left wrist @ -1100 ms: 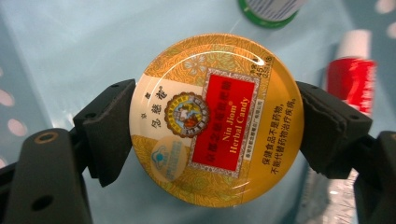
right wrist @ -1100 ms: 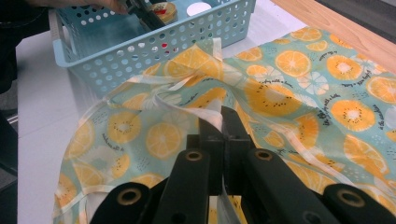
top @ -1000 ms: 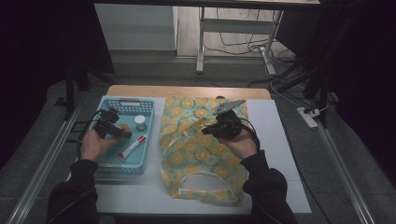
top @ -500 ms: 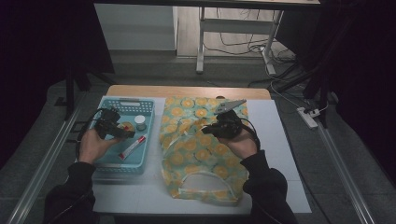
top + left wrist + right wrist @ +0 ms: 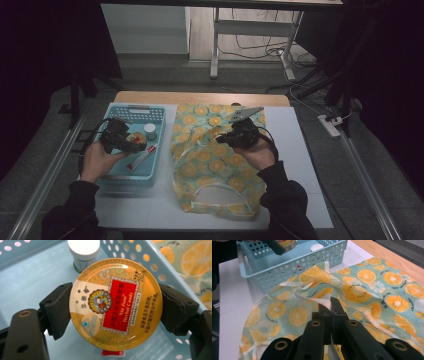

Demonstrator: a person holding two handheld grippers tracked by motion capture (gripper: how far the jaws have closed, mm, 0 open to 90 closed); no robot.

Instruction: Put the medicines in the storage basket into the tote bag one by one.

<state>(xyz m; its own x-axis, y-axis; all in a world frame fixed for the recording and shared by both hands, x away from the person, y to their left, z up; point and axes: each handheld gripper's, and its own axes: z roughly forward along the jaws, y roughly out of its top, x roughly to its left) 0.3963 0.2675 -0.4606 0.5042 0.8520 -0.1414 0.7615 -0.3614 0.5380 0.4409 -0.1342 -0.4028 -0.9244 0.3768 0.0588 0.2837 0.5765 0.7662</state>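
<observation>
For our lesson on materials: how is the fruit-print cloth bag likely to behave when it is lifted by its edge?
The cloth bag looks floppy: it folds and wrinkles where the right tongs pinch its rim, so it would probably sag. It seems thin and light, lying flat on the table. It is unlikely to roll or break.
</observation>
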